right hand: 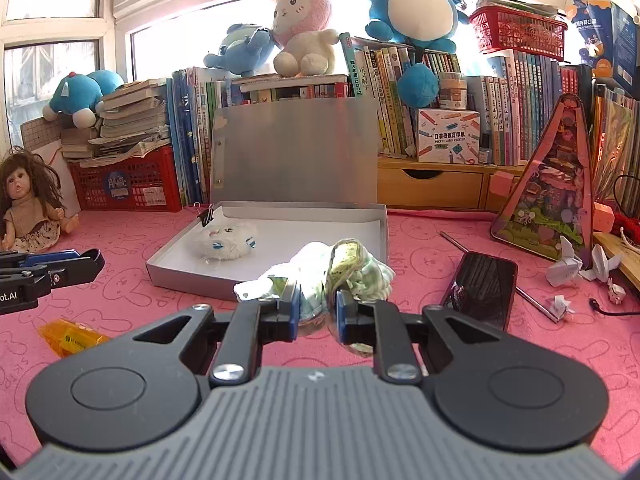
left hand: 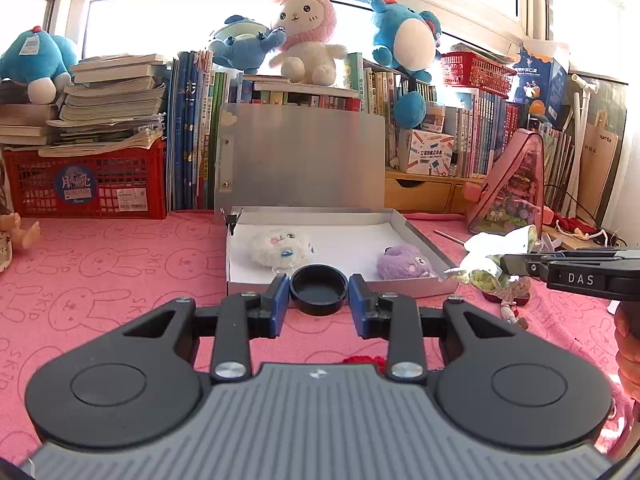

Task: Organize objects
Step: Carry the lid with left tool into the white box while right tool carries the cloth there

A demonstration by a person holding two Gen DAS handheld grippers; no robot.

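Left tongs (left hand: 319,294) clenched on a round black lid (left hand: 319,289); right tongs (right hand: 318,306) grasping a crumpled green-white cloth bundle (right hand: 340,268). Only from the right wrist: black phone (right hand: 482,290) at 3 o'clock, doll (right hand: 30,204) at 9. Only from the left: purple plush (left hand: 404,264). At 12 o'clock, open grey box (left hand: 420,236) holding white plush (left hand: 280,246).

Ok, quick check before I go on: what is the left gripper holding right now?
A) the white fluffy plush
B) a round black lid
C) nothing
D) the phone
B: in the left wrist view the left gripper has its blue pads closed on either side of the round black lid, in front of the open box, where the white fluffy plush already lies.
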